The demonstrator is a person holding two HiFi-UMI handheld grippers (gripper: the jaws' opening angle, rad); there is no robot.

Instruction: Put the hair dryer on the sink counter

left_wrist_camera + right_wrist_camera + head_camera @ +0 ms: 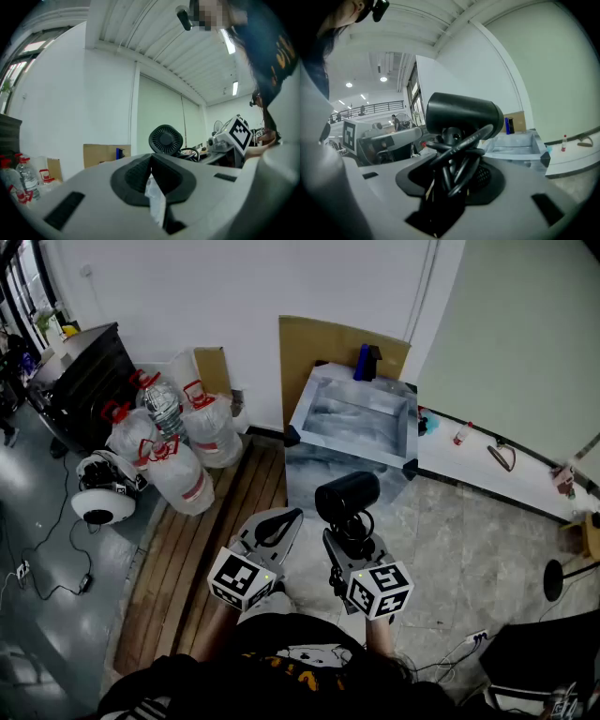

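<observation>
Right gripper [348,538] [454,174]: nearest item, in front of the sink counter [352,418] on my side. Jaws clamped on the handle of the hair dryer [349,495] [461,115], with the cable coiled round that handle caught between the pads.

Hair dryer: black, barrel standing above the right gripper's jaw tips. I see it held off the floor, short of the sink counter's front wall and not resting on it. From the left gripper view its round rear grille [166,139] faces the camera.

Left gripper [274,524] [152,180]: beside the right gripper, on the side away from the counter's right end. Jaws pressed together; a pale sliver shows at the seam, and I cannot tell what it is.

Wooden planks [211,549]: on the floor, front-left of the sink counter.

Sink counter: grey marbled block with a sunken basin, black caps on its front corners.

Bagged water bottles [178,446]: clustered left of the sink counter, red ties at the necks.

Blue bottle [364,362]: upright on the sink counter's back rim.

Cardboard sheet [309,348]: leaning on the wall behind the sink counter.

White ledge [487,470]: right of the sink counter, along the wall.
</observation>
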